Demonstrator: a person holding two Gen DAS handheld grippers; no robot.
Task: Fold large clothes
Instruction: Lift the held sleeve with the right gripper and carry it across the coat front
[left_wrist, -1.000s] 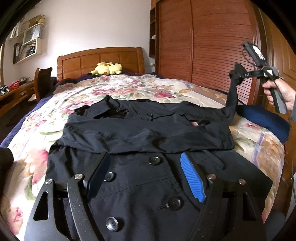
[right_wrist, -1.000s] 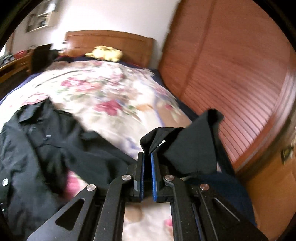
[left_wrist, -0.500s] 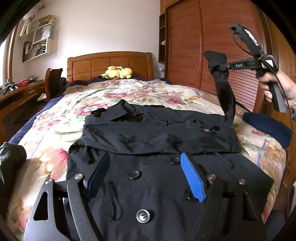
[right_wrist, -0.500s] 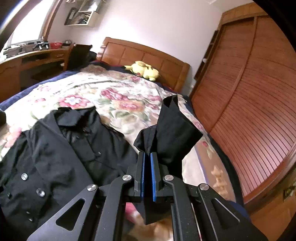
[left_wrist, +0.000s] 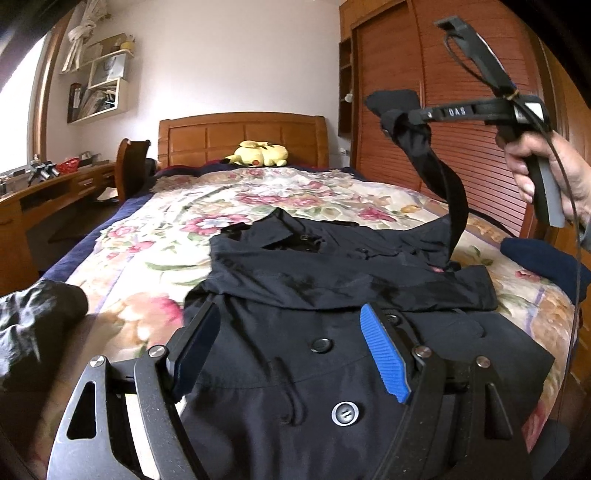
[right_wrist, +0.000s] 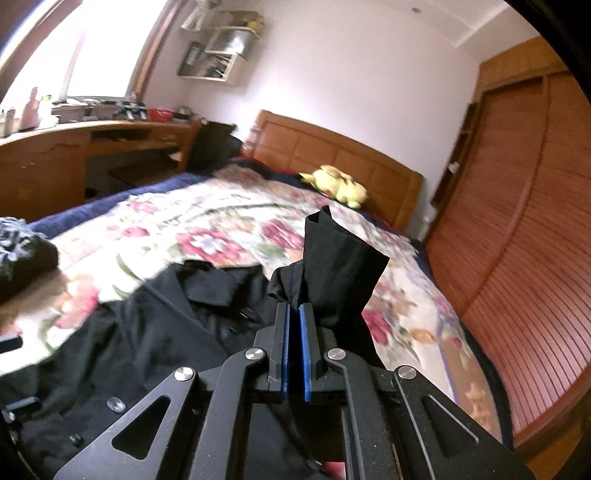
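A black double-breasted coat (left_wrist: 332, 295) lies face up on the floral bedspread (left_wrist: 177, 229), its left sleeve folded across the chest. My left gripper (left_wrist: 288, 332) hovers open over the coat's buttoned front, nothing between its fingers. My right gripper (right_wrist: 294, 317) is shut on the cuff end of the coat's right sleeve (right_wrist: 332, 273). In the left wrist view that sleeve (left_wrist: 439, 173) hangs taut from the right gripper (left_wrist: 399, 118), lifted high above the coat's right side, with a hand (left_wrist: 543, 166) on the handle.
A yellow plush toy (left_wrist: 258, 153) rests by the wooden headboard (left_wrist: 243, 133). Wooden wardrobe doors (left_wrist: 424, 92) run along the right of the bed. A dark blue garment (left_wrist: 539, 258) lies at the right bed edge, a black bundle (left_wrist: 33, 325) at the left. A desk (right_wrist: 92, 147) stands left.
The right gripper has carried the sleeve up and leftward over the coat, turning toward the bed's middle. The left gripper has drifted back along the coat front, staying open.
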